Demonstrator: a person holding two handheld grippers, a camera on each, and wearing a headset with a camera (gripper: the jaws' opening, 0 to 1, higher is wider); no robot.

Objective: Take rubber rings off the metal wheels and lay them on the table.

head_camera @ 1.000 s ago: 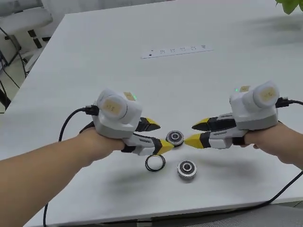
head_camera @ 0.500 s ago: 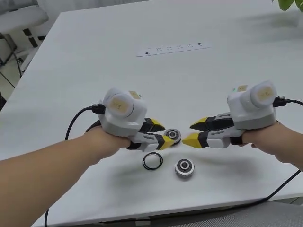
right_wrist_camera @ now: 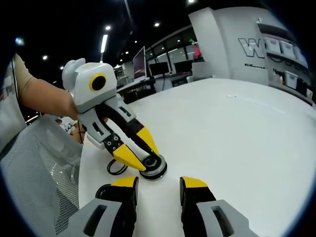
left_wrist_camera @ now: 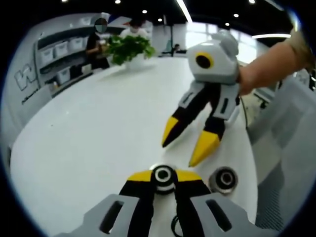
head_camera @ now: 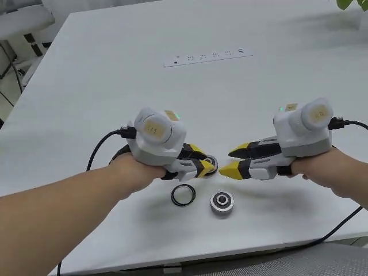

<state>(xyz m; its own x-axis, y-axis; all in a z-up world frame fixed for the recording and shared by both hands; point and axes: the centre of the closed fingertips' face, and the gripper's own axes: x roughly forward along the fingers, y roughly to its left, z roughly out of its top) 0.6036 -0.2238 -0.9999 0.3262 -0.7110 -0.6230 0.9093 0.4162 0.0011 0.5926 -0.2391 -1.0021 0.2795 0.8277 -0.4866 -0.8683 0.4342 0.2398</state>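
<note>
White table: one ring, free wheel, second wheel seemingly pinched in left claw; right claw spread.

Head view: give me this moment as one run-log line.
left claw: shut on wheel | right claw: open, facing it | loose rubber ring: on table | second wheel: beside ring

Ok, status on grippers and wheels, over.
Left gripper shut on a metal wheel. Right gripper open, empty. One rubber ring off, second wheel beside it. Nothing blocking.
</note>
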